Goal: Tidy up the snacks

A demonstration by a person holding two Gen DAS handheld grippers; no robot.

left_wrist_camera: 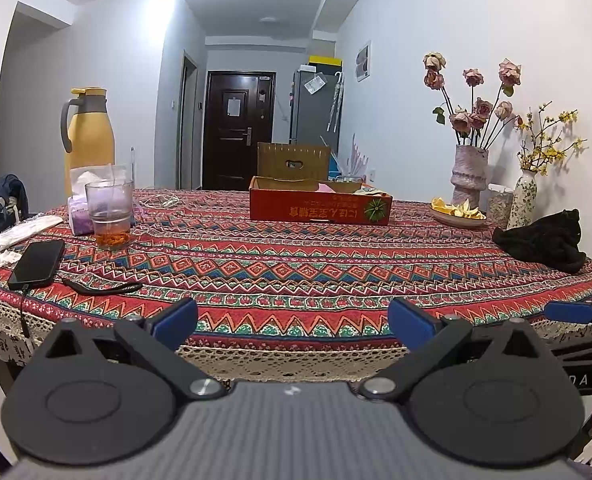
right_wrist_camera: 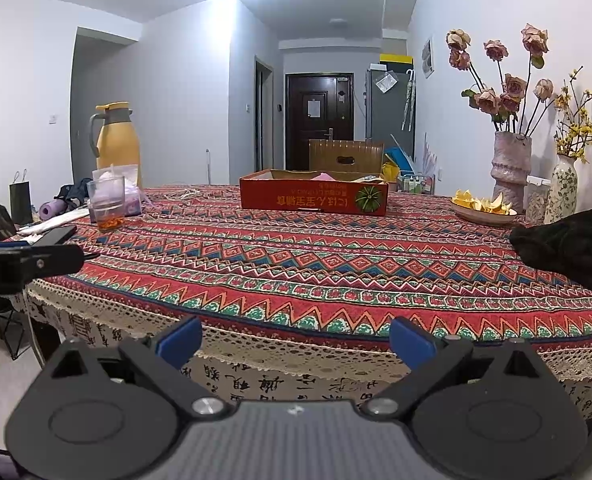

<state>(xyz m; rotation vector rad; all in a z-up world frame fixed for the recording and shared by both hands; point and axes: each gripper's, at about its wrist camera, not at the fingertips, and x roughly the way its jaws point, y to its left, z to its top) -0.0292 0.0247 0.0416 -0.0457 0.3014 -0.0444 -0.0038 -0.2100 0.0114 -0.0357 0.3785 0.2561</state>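
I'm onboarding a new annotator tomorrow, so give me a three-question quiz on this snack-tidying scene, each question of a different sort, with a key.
1. True or false: both the left gripper and the right gripper are open and hold nothing.
2. Multiple choice: where does the red cardboard box stand? A) at the table's near edge B) toward the far side of the table, ahead of the grippers C) on the floor
3. Fill in: the glass tumbler stands in front of the yellow ____.

Key: 1 true; 2 B; 3 thermos jug.
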